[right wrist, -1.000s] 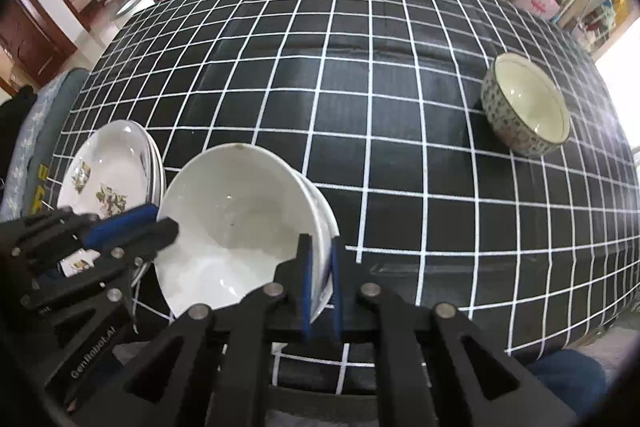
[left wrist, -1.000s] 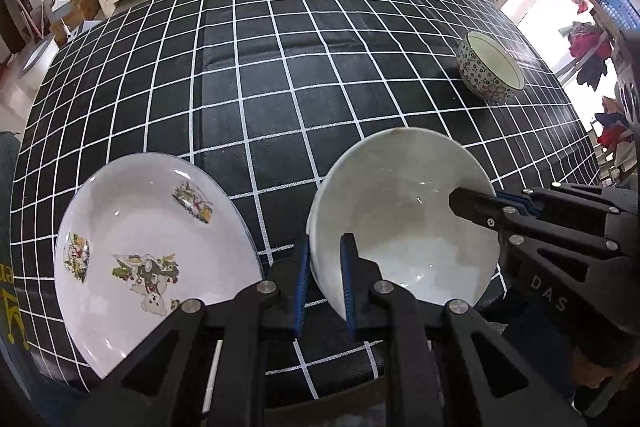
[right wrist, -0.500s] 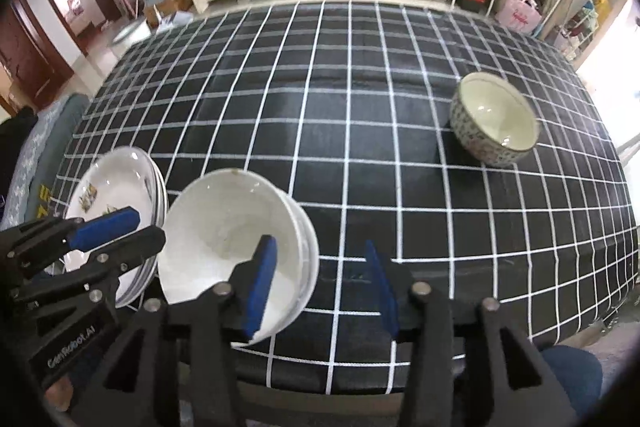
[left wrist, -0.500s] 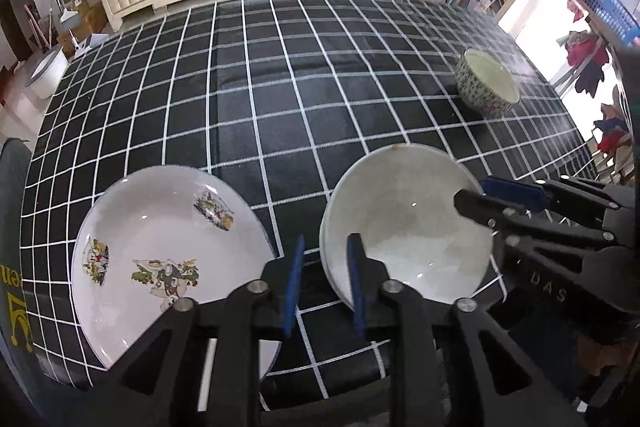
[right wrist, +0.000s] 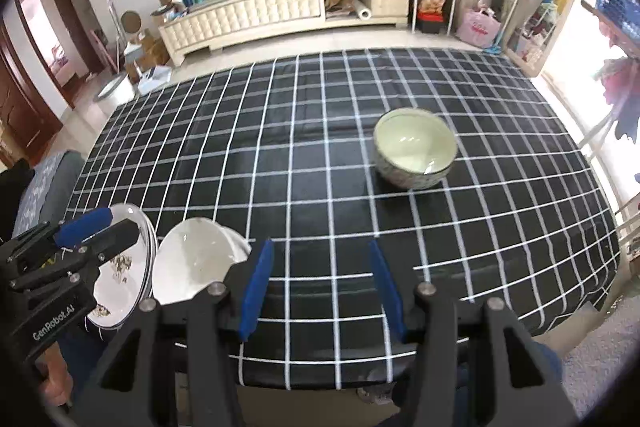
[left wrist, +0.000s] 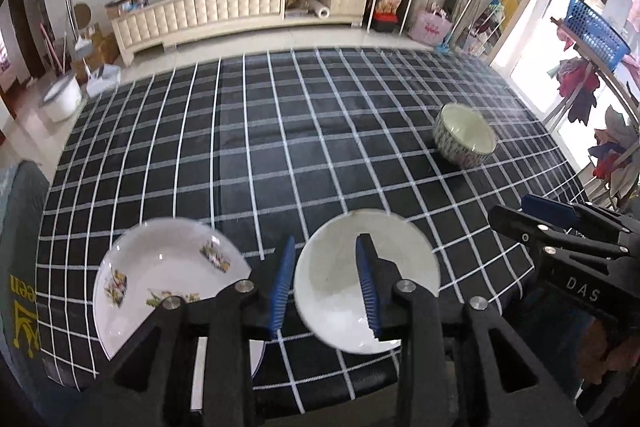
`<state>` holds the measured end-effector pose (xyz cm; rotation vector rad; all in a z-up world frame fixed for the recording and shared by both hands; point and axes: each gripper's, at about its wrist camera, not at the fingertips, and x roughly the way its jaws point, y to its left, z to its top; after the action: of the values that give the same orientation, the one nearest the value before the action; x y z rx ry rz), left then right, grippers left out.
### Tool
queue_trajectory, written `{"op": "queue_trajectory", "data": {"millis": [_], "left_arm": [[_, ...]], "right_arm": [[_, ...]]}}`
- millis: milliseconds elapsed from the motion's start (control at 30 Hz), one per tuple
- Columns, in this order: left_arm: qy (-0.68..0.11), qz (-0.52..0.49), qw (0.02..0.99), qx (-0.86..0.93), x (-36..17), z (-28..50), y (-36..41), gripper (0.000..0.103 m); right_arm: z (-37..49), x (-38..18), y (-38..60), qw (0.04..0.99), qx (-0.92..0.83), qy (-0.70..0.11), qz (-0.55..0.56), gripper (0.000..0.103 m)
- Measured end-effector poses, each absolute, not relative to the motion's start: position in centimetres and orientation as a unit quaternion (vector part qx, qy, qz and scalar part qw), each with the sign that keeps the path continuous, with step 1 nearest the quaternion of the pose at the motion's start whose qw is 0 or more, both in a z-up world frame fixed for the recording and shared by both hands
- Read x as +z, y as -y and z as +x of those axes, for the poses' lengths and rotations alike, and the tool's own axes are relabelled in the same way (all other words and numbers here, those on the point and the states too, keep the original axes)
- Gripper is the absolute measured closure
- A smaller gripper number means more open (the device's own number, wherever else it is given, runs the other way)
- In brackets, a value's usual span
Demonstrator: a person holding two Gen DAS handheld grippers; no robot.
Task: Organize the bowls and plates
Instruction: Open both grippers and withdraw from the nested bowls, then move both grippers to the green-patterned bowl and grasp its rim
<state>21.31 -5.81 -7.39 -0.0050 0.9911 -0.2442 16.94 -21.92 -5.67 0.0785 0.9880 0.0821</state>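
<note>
A plain white bowl (left wrist: 404, 259) (right wrist: 192, 263) stands near the front edge of the black checked table (left wrist: 280, 147), and a second rim shows under it. Left of it lies a flowered plate (left wrist: 160, 267) (right wrist: 120, 267) on a small stack. My left gripper (left wrist: 325, 241) hovers above the bowl's left rim; its jaws are opening and the pads do not touch the rim. My right gripper (right wrist: 320, 243) is open over bare cloth to the right of the bowl, with nothing between its fingers. A patterned bowl (left wrist: 466, 139) (right wrist: 416, 147) stands alone at the far right.
Beyond the table's far edge stands a long cream sideboard (left wrist: 240, 11) with clutter on top. A white pot (left wrist: 60, 99) sits on the floor at the left. Clothes racks (left wrist: 580, 67) line the right side. A grey cushion (left wrist: 16, 227) borders the table's left edge.
Both grippers let go of the white bowl's rim and opened. Both rose and drew back, and the right one shifted right, off the bowl.
</note>
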Motion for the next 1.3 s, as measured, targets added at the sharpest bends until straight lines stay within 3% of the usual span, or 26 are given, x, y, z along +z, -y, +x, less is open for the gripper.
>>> {"op": "queue_trajectory", "data": {"millis": [67,167,233,400,433,500,633,700,900,1033,1300], "left_arm": [[-0.462,0.000,0.879,-0.121,-6.6,21.3,6.4,0.063],[-0.447,-0.002,0.885,-0.129,-5.6,21.4,7.1,0.061],[-0.444,-0.001,0.885,-0.136,-5.0,21.5,7.7,0.045],[-0.432,0.023,0.889,-0.147,-3.9,21.8,9.7,0.043],[-0.430,0.028,0.890,-0.149,-3.7,21.9,10.2,0.034],[-0.423,0.033,0.892,-0.154,-3.2,22.1,11.0,0.026],[-0.421,0.037,0.892,-0.159,-2.8,22.7,12.5,0.025],[-0.421,0.037,0.891,-0.164,-2.8,23.1,13.3,0.018],[-0.423,0.053,0.888,-0.174,-2.7,24.7,16.5,0.017],[-0.432,0.044,0.882,-0.183,-3.0,26.0,18.0,0.006],[-0.442,0.068,0.874,-0.189,-3.6,28.7,21.5,0.006]], "right_arm": [[16.7,-4.8,22.7,0.884,0.036,-0.464,0.038,0.048],[16.4,-3.7,23.6,0.891,0.033,-0.451,0.035,0.046],[16.3,-3.0,24.2,0.895,0.032,-0.443,0.035,0.043],[16.5,-2.0,25.8,0.902,0.030,-0.428,0.042,0.039],[16.6,-1.9,26.2,0.903,0.029,-0.426,0.042,0.039],[16.7,-1.8,26.8,0.904,0.028,-0.425,0.042,0.038],[17.4,-1.8,28.5,0.905,0.023,-0.423,0.044,0.036],[17.8,-1.9,29.1,0.905,0.021,-0.422,0.045,0.034],[19.2,-2.0,31.1,0.905,0.013,-0.422,0.044,0.027],[20.2,-2.2,32.7,0.906,0.007,-0.421,0.046,0.023],[22.9,-3.7,35.1,0.899,0.005,-0.436,0.039,0.021]]}}
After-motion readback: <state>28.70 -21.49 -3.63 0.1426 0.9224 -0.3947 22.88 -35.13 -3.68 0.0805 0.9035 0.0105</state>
